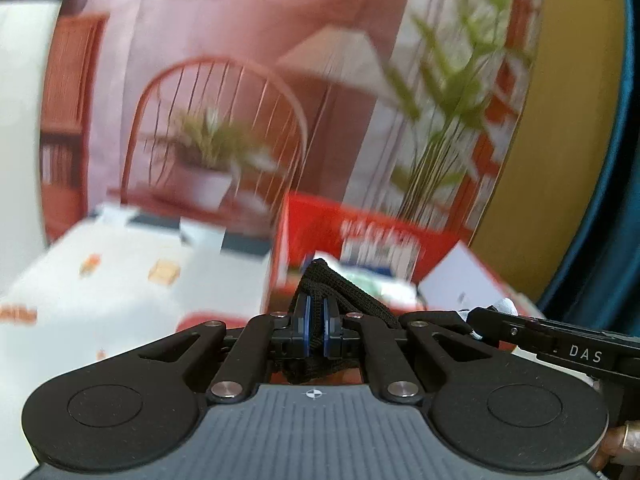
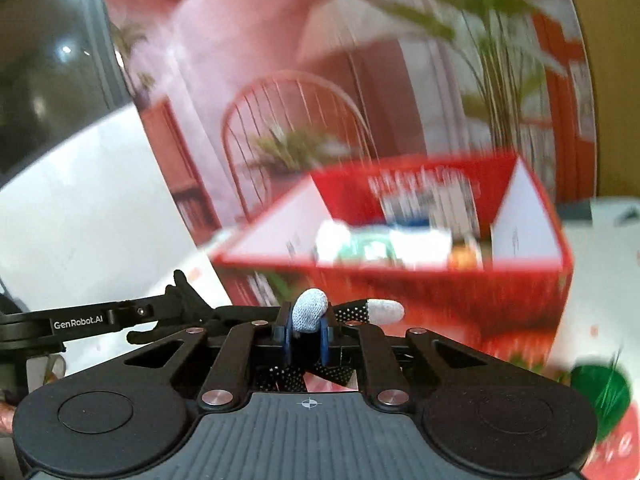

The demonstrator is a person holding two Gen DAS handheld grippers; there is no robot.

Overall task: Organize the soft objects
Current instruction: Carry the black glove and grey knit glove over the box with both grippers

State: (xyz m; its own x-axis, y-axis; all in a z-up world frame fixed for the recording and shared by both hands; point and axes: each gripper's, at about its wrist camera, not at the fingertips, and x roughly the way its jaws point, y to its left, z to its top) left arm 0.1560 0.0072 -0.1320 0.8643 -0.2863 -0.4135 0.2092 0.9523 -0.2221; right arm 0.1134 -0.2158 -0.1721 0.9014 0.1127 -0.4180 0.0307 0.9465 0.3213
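Left gripper (image 1: 316, 312): I see it clamped on the black cuff of a glove (image 1: 340, 288).
Right gripper (image 2: 306, 326): clamped on a grey fingertip of that glove (image 2: 310, 312).
Red box (image 2: 400, 240): open top, rim just ahead.

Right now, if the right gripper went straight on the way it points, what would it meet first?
Probably the red box: the right gripper, shut on a glove, points at its near wall, with nothing visible between. Blur leaves depth unclear.
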